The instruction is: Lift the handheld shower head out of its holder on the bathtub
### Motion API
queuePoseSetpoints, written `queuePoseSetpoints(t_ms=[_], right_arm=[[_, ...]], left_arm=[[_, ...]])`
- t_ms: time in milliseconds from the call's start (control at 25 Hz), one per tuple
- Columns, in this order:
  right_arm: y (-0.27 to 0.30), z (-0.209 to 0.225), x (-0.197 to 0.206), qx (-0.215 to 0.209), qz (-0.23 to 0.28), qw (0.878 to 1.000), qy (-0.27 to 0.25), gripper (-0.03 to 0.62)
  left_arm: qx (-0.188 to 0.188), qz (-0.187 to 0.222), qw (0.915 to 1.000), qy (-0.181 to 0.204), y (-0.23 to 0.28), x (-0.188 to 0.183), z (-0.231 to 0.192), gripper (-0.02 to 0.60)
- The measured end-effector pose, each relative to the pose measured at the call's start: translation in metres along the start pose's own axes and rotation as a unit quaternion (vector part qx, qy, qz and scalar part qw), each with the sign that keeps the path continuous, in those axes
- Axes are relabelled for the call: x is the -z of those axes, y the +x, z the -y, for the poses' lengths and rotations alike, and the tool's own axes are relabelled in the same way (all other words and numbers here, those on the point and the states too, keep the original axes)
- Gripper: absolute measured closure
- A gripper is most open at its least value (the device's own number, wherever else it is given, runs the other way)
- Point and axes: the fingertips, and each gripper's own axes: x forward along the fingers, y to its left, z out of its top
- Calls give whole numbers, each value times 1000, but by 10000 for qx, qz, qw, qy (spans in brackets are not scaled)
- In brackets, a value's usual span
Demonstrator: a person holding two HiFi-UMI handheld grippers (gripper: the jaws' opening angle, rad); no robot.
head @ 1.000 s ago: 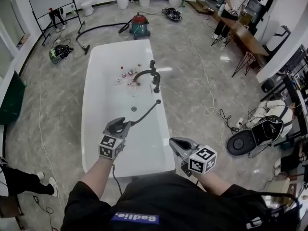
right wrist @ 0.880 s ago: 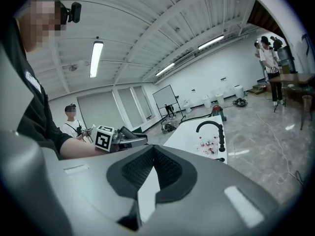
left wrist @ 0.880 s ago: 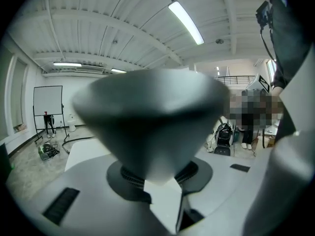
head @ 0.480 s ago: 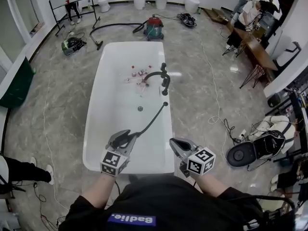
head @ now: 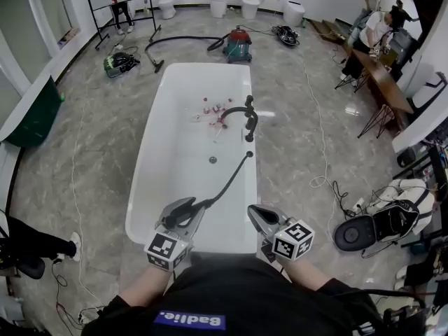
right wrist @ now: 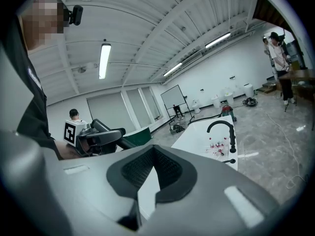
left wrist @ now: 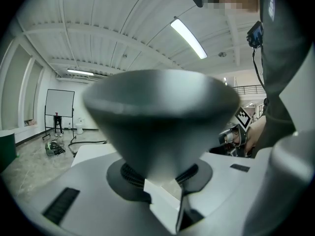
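The dark handheld shower head point(head: 187, 211) is clamped in my left gripper point(head: 183, 214), over the near end of the white bathtub point(head: 142, 180). Its black hose point(head: 228, 179) runs from the gripper to the holder point(head: 249, 154) on the tub's right rim. In the left gripper view the wide grey cone of the shower head point(left wrist: 157, 117) fills the picture, its neck between the jaws of the left gripper point(left wrist: 162, 181). My right gripper point(head: 261, 216) hovers by the tub's near right corner, shut and empty; its pads meet in the right gripper view point(right wrist: 153, 173).
A black faucet point(head: 246, 114) stands on the tub's right rim, with small bottles point(head: 213, 107) inside the tub beside it. A vacuum cleaner point(head: 238, 46), cables point(head: 325, 180) and another device point(head: 367, 226) lie on the floor. People stand at a table point(head: 381, 65) far right.
My left gripper has drawn the shower head back toward me and upward, so the hose now stretches longer from the holder. The right gripper has hardly shifted.
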Motion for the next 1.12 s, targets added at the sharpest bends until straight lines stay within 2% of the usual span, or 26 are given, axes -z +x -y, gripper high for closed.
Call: queuePoseSetpoints(t_ms=[200,360,480,800,960,1120], right_arm=[[-3,-15,4,-110,-40,9998,-169,592],[-5,-31,-5,-203,12,9988,-443,592],[-2,-39,-3,-241,-4,9980,-586,592],[6,-48,-2,-306,-82,9964,-784,592],[8,-51,-1,-341,-89,9958,-849,592],[12,-53,2,-362,-102,9957,-851,592]], left_arm=[[25,66,10000,-43,-15,-11,16,466],[79,225,9997,91,-25,-30,29,466],[237,261,9993,143,-29,-26,36,466],[328,229,9992,90,-28,-21,38,468],[282,283,9989,251,-28,-18,34,466],[337,278,9988,213,-27,-16,34,466]])
